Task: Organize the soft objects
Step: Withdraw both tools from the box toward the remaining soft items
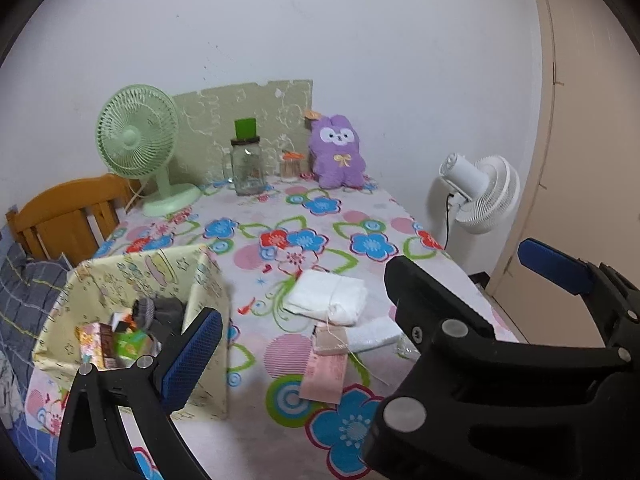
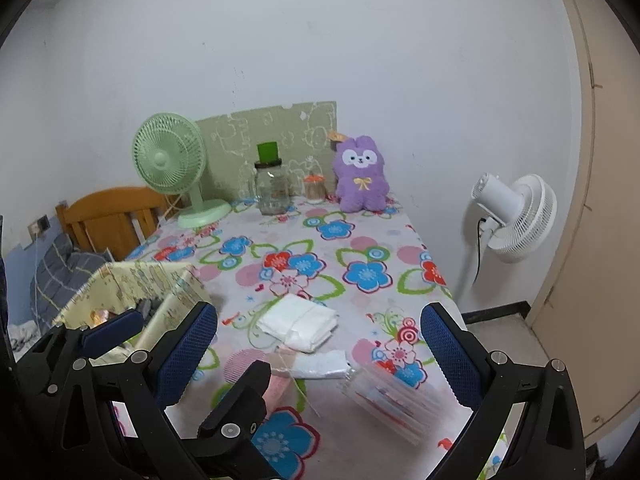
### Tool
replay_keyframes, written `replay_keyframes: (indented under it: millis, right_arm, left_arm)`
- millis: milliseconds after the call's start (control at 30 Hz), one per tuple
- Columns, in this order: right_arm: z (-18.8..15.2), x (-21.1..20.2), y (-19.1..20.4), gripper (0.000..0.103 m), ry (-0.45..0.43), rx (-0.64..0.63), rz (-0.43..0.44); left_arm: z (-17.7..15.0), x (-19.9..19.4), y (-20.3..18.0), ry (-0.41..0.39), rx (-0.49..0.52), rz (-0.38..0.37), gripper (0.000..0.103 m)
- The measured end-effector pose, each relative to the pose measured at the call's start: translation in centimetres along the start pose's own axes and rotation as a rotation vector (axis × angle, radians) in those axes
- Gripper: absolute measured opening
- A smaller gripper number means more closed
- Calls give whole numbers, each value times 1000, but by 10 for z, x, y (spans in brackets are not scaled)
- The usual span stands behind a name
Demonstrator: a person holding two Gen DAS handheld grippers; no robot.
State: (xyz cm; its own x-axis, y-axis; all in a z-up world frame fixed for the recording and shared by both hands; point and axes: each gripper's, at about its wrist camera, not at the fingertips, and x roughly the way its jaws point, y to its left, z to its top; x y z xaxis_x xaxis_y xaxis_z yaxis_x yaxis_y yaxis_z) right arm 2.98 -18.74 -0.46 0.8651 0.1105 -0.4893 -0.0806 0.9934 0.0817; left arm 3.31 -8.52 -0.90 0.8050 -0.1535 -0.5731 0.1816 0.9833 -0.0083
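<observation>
Both grippers, left and right, hovering with jaws apart, empty; white cloth lying right of box.

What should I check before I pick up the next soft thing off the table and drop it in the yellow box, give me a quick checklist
1. Left gripper open and empty: ok.
2. Right gripper open and empty: ok.
3. White folded cloth lying free on the tablecloth, nothing on top: ok.
4. String near the cloth and the pink packet: whether it ties them together, cannot tell.
5. Yellow box open at the top: ok, though a grey sock and small cartons already sit inside; spare room, cannot tell.
6. Purple plush upright at the far edge, reach from here: cannot tell.
</observation>
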Motion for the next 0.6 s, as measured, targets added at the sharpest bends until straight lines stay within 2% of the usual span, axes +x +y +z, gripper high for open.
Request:
replay_keyframes:
  millis: [233,600]
  right_arm:
    - [-15,16,-10,103,29,-10,-8]
    - [-42,44,-25,103,93,-12,-8]
  left_arm:
    - [-16,21,-7,39,-6,-24,103]
    - [-38,52,-18,117,16,-23,103]
